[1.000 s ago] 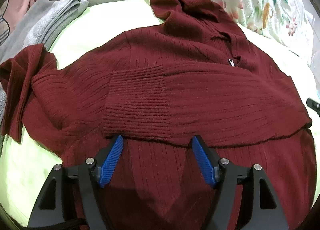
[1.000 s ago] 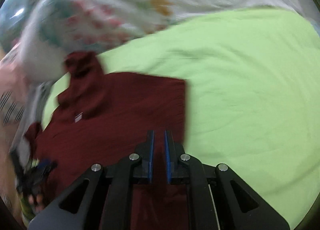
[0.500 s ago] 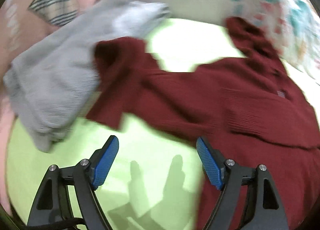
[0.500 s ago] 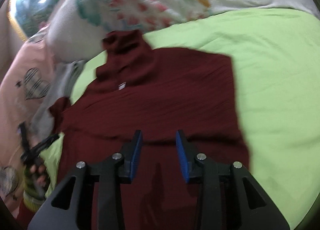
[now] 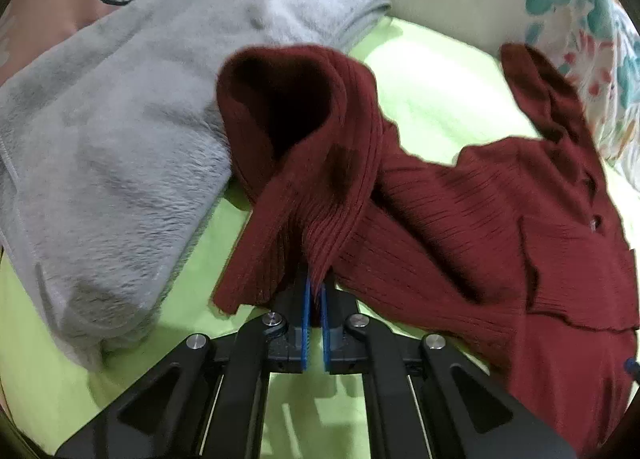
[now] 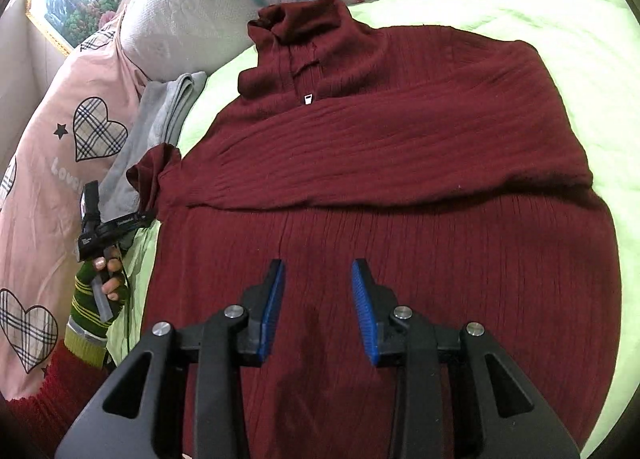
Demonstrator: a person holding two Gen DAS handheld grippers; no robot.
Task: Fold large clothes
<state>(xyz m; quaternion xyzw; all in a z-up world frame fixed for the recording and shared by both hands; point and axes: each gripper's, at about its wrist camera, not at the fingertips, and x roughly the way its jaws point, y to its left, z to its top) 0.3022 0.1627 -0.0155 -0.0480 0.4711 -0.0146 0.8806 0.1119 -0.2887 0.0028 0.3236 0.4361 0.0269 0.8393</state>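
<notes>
Left wrist view: your left tongs are clamped on the cuff of the dark red ribbed knit sweater's sleeve; its body lies to the right.

Right wrist view: your right tongs hang partly open, empty, over the sweater's lower body on the green bed sheet; the sleeve is far left.

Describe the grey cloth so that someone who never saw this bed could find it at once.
Start at the light green bedsheet, where the dark red sweater lies spread out. Beside the sweater's sleeve, toward the pink pillow with checked hearts, lies the grey cloth. It is the only grey and fluffy thing; the sweater is ribbed knit and the pillows are printed.
</notes>
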